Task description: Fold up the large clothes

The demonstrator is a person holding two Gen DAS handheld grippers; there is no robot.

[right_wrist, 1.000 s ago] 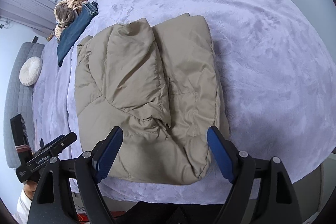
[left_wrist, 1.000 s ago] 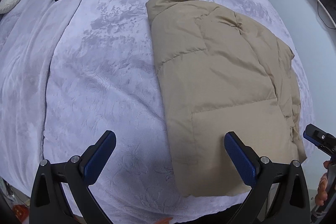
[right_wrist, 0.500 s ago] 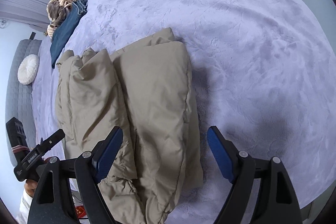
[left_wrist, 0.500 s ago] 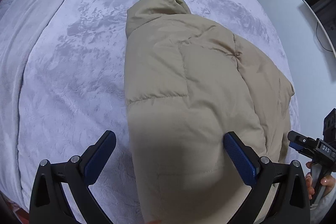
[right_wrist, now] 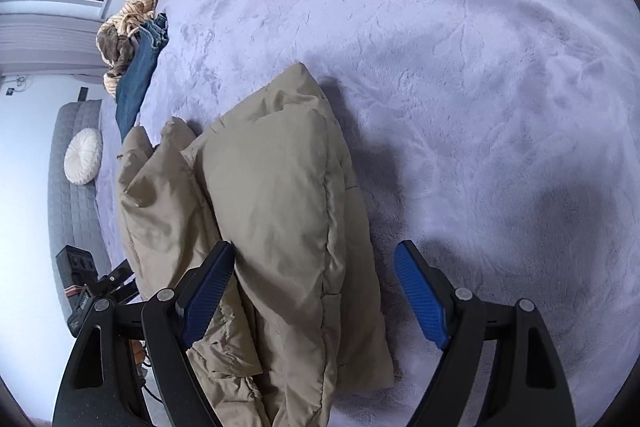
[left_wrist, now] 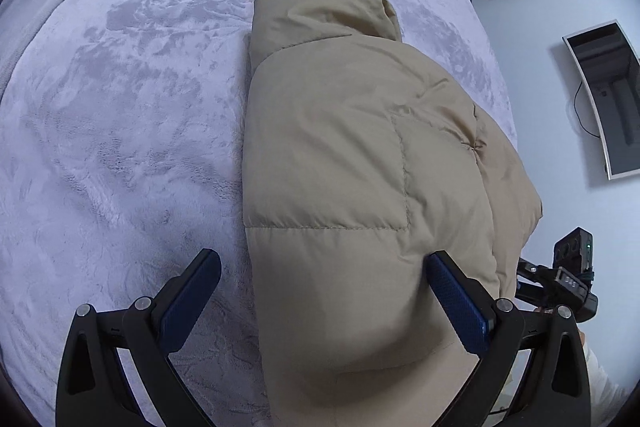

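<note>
Through my left wrist camera, my left gripper (left_wrist: 320, 303) stands wide open over the near end of the folded tan jacket (left_wrist: 360, 155), which lies along the bed's (left_wrist: 120, 147) right edge; one pad seems to touch the padded cloth while the other hangs over bare blanket. Through my right wrist camera, my right gripper (right_wrist: 316, 301) is open too, jaws just narrowed, the jacket's (right_wrist: 276, 195) near end between them, one pad seemingly brushing it, jeans (right_wrist: 138, 83) at the bed's far edge.
</note>
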